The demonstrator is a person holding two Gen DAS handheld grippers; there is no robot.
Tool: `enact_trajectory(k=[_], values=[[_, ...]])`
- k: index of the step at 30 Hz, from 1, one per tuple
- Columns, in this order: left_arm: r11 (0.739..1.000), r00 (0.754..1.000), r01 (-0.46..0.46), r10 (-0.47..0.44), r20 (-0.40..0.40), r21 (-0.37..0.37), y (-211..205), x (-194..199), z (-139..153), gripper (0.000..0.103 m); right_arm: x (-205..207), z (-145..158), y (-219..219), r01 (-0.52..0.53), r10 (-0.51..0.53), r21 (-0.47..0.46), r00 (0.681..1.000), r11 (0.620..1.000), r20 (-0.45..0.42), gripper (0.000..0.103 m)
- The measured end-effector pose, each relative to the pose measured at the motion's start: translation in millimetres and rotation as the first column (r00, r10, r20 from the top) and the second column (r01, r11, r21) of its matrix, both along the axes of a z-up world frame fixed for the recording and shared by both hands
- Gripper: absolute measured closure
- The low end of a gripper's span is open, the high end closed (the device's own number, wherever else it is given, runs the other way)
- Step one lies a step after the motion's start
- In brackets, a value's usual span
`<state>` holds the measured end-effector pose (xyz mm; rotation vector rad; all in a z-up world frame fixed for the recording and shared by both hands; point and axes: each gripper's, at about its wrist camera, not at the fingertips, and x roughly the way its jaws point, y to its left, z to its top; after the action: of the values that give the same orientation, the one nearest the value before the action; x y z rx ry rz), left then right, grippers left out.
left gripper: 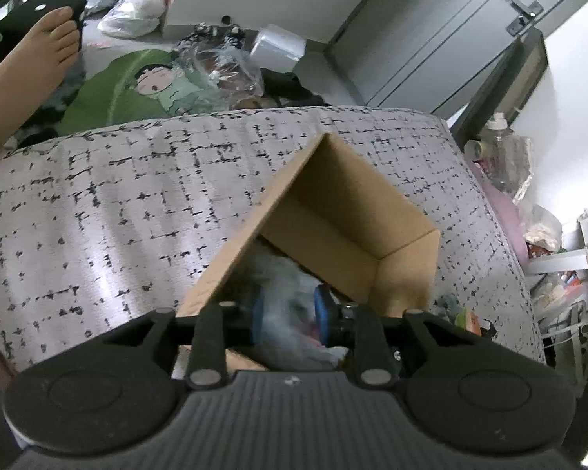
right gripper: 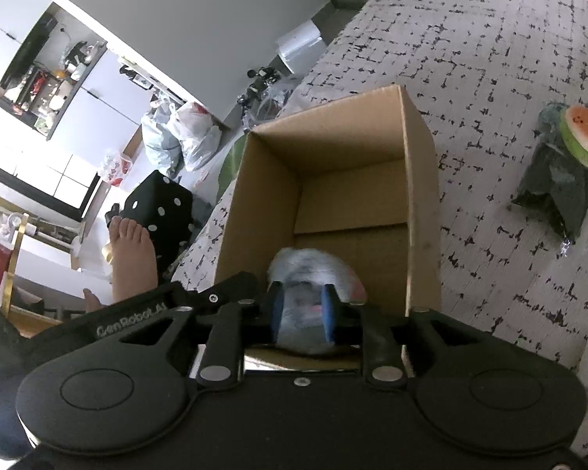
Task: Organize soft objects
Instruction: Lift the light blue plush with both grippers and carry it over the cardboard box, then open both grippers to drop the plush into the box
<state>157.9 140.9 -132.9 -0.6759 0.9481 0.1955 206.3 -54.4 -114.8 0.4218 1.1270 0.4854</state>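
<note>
An open cardboard box (left gripper: 333, 211) (right gripper: 333, 164) sits on a grey bed with black dashes (left gripper: 117, 203) (right gripper: 490, 78). A soft toy in a clear plastic bag (left gripper: 290, 305) (right gripper: 313, 278) is inside the box. Both grippers are over the box's near end. My left gripper (left gripper: 290, 313) has its blue pads either side of the bagged toy. My right gripper (right gripper: 303, 313) is shut on the same bagged toy. A watermelon-slice plush (right gripper: 584, 137) lies on a dark bagged item (right gripper: 556, 188) on the bed to the right.
A person's bare foot (left gripper: 47, 55) (right gripper: 131, 258) hangs beside the bed. On the floor lie a green cartoon cushion (left gripper: 137, 90), plastic bags (left gripper: 137, 8) (right gripper: 184, 137) and a black dotted box (right gripper: 160, 203). A door (left gripper: 450, 31) is behind.
</note>
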Motion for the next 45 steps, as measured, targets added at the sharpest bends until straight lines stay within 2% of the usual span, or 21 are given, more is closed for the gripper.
enact_trajectory(k=[4, 5, 9, 11, 13, 15, 18, 21, 24, 29, 45], values=[[1.000, 1.000, -0.014, 0.014, -0.003, 0.002, 0, -4, 6, 0.060, -6, 11, -8, 0.013, -0.013, 0.005, 1.000, 1.000, 0.026, 0.056], [1.000, 1.000, -0.017, 0.017, -0.004, 0.006, -1, -5, 8, 0.053, -7, 14, -11, 0.018, -0.018, 0.005, 0.999, 1.000, 0.035, 0.054], [0.999, 0.999, -0.037, 0.037, -0.019, 0.029, -4, -9, 18, 0.039, -11, 23, -23, 0.034, -0.034, 0.003, 0.998, 0.999, 0.057, 0.049], [0.998, 0.999, -0.038, 0.038, -0.007, 0.042, -7, -11, 24, 0.030, -14, 27, -30, 0.043, -0.043, 0.004, 0.997, 0.999, 0.065, 0.042], [0.997, 0.999, -0.036, 0.036, 0.001, 0.062, -12, -13, 29, 0.027, -16, 31, -37, 0.059, -0.058, -0.015, 0.996, 0.998, 0.075, 0.024], [0.996, 0.999, -0.034, 0.035, 0.000, 0.081, -18, -15, 33, 0.026, -20, 34, -46, 0.082, -0.080, -0.020, 0.993, 0.996, 0.085, 0.016], [0.995, 1.000, -0.028, 0.028, 0.001, 0.096, -25, -19, 38, 0.024, -22, 35, -62, 0.107, -0.106, -0.014, 0.991, 0.994, 0.086, 0.015], [0.994, 1.000, -0.027, 0.026, 0.014, 0.107, -32, -24, 44, 0.018, -26, 37, -77, 0.132, -0.129, -0.030, 0.987, 0.991, 0.095, 0.012], [0.992, 1.000, -0.026, 0.024, 0.018, 0.120, -39, -28, 48, 0.016, -33, 42, -90, 0.147, -0.141, -0.044, 0.983, 0.988, 0.120, 0.005], [0.989, 1.000, -0.008, 0.006, 0.011, 0.147, -57, -33, 56, 0.016, -42, 49, -112, 0.165, -0.156, -0.045, 0.977, 0.985, 0.147, 0.000], [0.983, 0.998, 0.048, -0.053, 0.023, 0.179, -118, -48, 73, 0.016, -63, 63, -180, 0.203, -0.190, -0.038, 0.957, 0.978, 0.221, 0.000]])
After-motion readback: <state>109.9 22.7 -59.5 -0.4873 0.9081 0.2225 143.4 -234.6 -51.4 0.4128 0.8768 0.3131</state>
